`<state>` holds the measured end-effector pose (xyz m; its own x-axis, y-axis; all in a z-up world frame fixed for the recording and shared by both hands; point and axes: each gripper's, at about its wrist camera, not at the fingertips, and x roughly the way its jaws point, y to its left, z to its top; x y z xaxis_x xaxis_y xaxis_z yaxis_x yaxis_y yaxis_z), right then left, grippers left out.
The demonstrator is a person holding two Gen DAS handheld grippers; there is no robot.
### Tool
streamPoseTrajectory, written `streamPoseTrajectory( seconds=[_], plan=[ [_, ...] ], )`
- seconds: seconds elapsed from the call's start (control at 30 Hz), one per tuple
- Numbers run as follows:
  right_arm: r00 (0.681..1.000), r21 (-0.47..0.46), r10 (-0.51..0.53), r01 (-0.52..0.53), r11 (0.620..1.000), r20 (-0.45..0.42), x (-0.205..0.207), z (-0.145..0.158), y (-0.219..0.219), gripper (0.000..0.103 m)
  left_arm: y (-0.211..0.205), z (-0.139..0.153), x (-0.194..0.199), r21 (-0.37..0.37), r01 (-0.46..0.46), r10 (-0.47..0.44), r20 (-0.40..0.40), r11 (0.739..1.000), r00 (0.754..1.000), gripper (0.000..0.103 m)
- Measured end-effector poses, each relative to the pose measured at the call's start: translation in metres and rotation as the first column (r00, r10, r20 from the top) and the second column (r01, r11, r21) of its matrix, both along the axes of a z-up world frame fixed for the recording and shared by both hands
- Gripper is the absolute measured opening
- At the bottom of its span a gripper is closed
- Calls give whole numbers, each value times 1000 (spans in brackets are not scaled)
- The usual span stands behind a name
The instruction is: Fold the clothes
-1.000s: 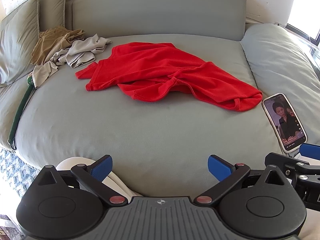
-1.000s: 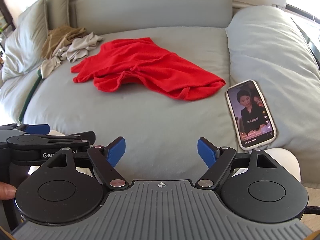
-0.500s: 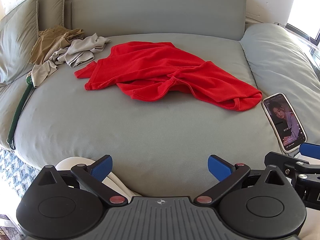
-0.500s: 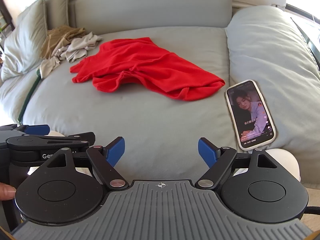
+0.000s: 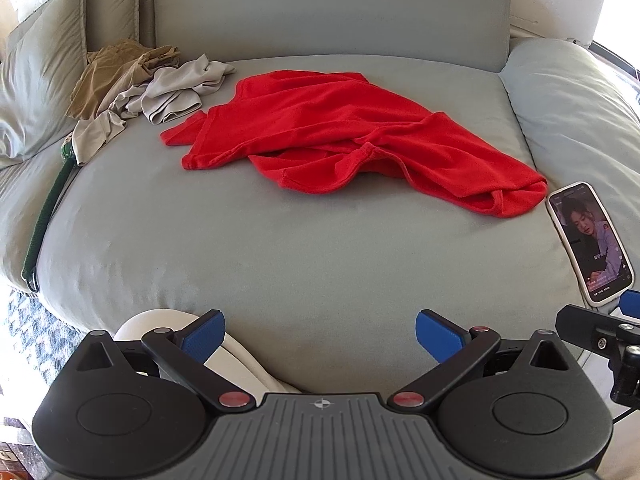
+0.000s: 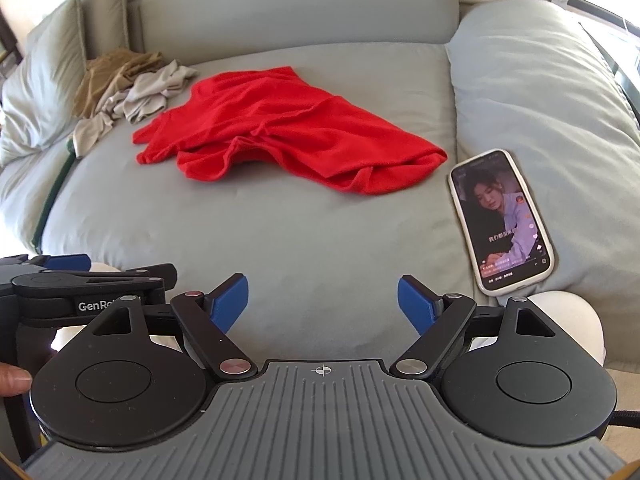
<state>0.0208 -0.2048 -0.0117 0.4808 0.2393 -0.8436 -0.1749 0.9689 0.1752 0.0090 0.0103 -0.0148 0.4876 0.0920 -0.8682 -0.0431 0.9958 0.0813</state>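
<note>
Nearest to us, the left gripper (image 5: 318,332) hangs over the front edge of the grey sofa seat cushion (image 5: 280,248), blue pads spread wide with nothing between them. The right gripper (image 6: 322,300) sits level beside it over the same front edge, pads likewise spread and empty. We note a fingertip (image 6: 14,380) on the left tool's handle, at the lower left of the right wrist view.

A smartphone (image 6: 502,220) with its screen lit lies on the cushion's right side, against the padded armrest (image 6: 540,92).

The task garment, a red T-shirt (image 5: 340,140), lies crumpled and unfolded at the middle of the cushion. Its lower right corner ends just beside the phone; we cannot tell whether they touch.

At the cushion's rear left corner, a pale grey garment (image 5: 176,94) is bunched, its edge close to the red shirt's sleeve. A tan garment (image 5: 116,72) is heaped behind it, against a back pillow (image 5: 36,92). A dark green strap (image 5: 46,216) runs along the cushion's left edge.
</note>
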Motion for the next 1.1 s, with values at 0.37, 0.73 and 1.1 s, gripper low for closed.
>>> streamPoseTrajectory(
  seconds=[0.37, 0.73, 1.1],
  plan=[
    [999, -3, -39, 39, 999, -20, 23, -19, -7, 84, 11, -24, 21, 2, -32, 32, -26, 999, 999, 101],
    [997, 93, -56, 61, 994, -60, 65, -51, -22, 80, 88, -65, 69, -314, -297, 285, -85, 902, 955, 54],
    [997, 124, -59, 65, 990, -48, 85, -59, -18, 80, 137, -114, 118, -714, -495, 556, -178, 495, 812, 42]
  ],
)
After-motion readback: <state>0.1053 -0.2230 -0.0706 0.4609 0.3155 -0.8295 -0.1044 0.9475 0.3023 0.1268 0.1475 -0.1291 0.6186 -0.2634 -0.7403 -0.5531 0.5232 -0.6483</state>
